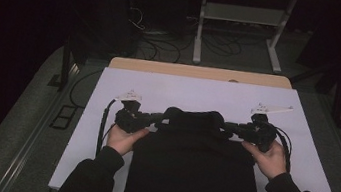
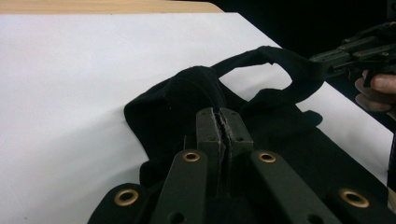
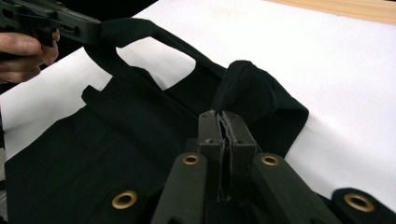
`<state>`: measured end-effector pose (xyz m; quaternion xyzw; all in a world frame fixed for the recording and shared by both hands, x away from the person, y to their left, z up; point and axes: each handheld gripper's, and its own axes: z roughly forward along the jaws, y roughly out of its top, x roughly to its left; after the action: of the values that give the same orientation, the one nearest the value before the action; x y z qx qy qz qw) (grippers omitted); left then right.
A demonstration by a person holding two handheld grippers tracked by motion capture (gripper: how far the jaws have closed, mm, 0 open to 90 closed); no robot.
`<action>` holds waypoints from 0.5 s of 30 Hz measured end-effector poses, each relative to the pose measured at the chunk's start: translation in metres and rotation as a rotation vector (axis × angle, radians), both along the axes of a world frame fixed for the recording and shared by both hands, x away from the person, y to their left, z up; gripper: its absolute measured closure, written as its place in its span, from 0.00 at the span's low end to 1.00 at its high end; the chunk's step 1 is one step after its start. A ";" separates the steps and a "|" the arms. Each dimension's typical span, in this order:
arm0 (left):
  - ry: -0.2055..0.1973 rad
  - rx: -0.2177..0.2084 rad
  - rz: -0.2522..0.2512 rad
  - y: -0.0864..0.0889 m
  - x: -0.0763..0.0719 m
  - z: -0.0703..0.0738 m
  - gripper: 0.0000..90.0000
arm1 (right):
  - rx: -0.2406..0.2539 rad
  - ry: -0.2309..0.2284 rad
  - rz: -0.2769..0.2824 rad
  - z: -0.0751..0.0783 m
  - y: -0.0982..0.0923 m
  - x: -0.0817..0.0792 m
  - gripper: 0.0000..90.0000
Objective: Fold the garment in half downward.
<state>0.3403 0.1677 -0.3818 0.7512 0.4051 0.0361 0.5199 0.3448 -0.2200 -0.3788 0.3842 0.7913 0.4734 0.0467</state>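
Note:
A black cloth bag (image 1: pixel 193 170) lies flat on the white sheet (image 1: pixel 199 92), reaching to the near edge, with its handle loop (image 1: pixel 195 113) at the far end. My left gripper (image 1: pixel 162 119) is shut on the left end of the bag's top, where the cloth bunches just past its tips (image 2: pixel 224 112). At the right end my right gripper (image 1: pixel 229 128) is shut on the cloth as well, with a fold bulging beyond its tips (image 3: pixel 224 114). The handle loop (image 2: pixel 275 56) arches between the two grippers. A hand holds each gripper from the near side.
The white sheet covers most of a wooden table, whose bare edge (image 1: pixel 202 72) shows at the far side. Beyond it stand a white metal frame (image 1: pixel 242 20) and loose cables (image 1: pixel 165 45) on the floor. The surroundings are dark.

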 end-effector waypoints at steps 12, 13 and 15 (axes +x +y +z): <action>0.002 0.000 -0.025 0.003 -0.016 -0.005 0.96 | 0.003 0.008 0.010 -0.003 -0.008 -0.014 0.95; 0.003 -0.004 -0.027 0.003 -0.018 -0.005 0.96 | 0.001 0.010 0.009 -0.003 -0.008 -0.016 0.95; 0.006 -0.003 -0.035 0.004 -0.021 -0.005 0.96 | 0.000 0.012 0.012 -0.003 -0.009 -0.019 0.95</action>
<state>0.3188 0.1716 -0.3864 0.7574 0.3934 0.0243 0.5205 0.3262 -0.2289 -0.3817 0.3821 0.7938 0.4715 0.0389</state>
